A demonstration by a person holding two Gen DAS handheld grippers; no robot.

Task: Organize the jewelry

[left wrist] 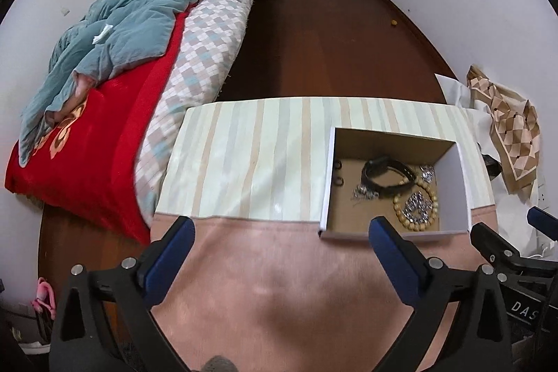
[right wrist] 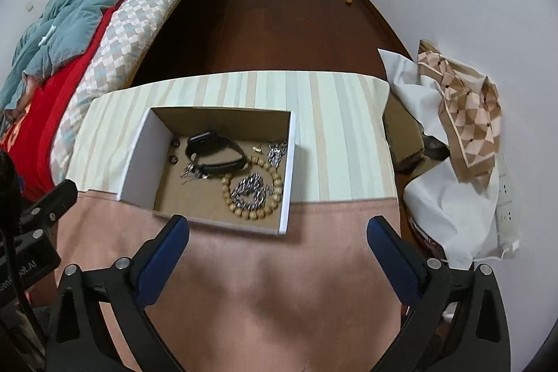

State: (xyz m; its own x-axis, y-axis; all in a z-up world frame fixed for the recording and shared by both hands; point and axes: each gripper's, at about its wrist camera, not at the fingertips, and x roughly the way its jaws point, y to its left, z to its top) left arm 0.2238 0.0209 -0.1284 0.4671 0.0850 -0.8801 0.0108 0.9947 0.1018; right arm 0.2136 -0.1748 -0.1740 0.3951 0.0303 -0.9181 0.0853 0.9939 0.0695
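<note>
The cardboard box (right wrist: 223,169) near the bench's (right wrist: 348,135) far edge already holds the bead bracelet (right wrist: 251,194), black watch (right wrist: 212,152), silver chains (right wrist: 249,189) and two rings (right wrist: 173,150). Nothing loose shows on the bench, so collecting looks largely finished. Left gripper (left wrist: 279,232) and right gripper (right wrist: 277,230) hover spread wide, empty.

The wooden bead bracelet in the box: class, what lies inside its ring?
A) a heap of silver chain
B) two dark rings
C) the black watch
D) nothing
A: in the right wrist view the silver chain sits heaped inside the loop of the wooden bead bracelet.
</note>
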